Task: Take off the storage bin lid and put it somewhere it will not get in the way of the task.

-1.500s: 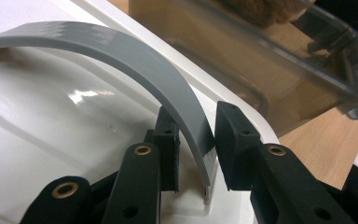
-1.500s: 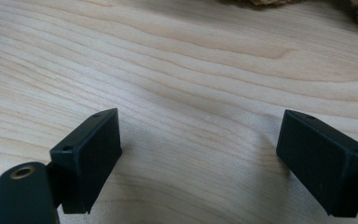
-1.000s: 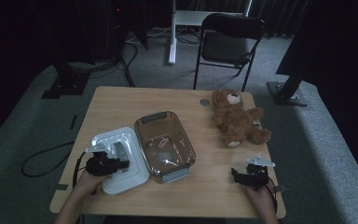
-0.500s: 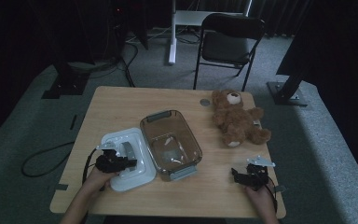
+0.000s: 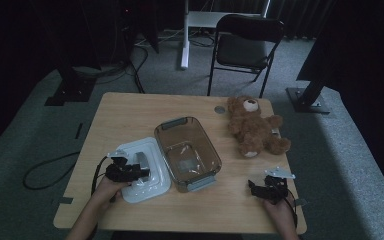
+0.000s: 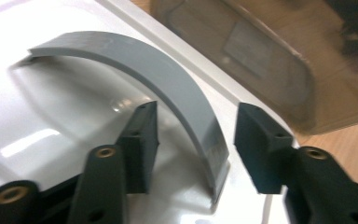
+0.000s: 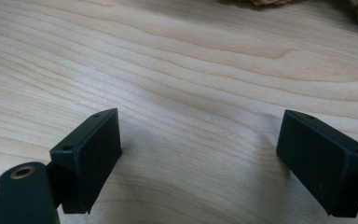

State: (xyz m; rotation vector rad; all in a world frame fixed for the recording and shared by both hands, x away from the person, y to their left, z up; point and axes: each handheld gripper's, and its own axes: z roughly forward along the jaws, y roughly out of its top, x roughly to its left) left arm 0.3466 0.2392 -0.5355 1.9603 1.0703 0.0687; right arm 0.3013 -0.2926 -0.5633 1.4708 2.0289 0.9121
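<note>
So the white plastic lid with the curved grey handle is lying flat on the light wooden table, just left of the clear plastic tub with grey end clips and touching or nearly touching its side. The left gripper sits over the near part of that lid. Its jaws have just been opening, and they now stand apart on either side of the grey handle, with the near end of the arch between them and neither pad pressing on it.

The left gripper view gives you what the high view can't: a clear gap between each pad and the handle, plus the tub's wall right beyond the lid's rim. From up high it's all just a dark blob on the lid.

The right gripper rests low over bare wood near the front right corner, well apart from the lid, jaws wide apart with nothing between them. The high view adds the brown teddy bear lying on the right, behind that gripper, and a black folding chair past the far edge.
</note>
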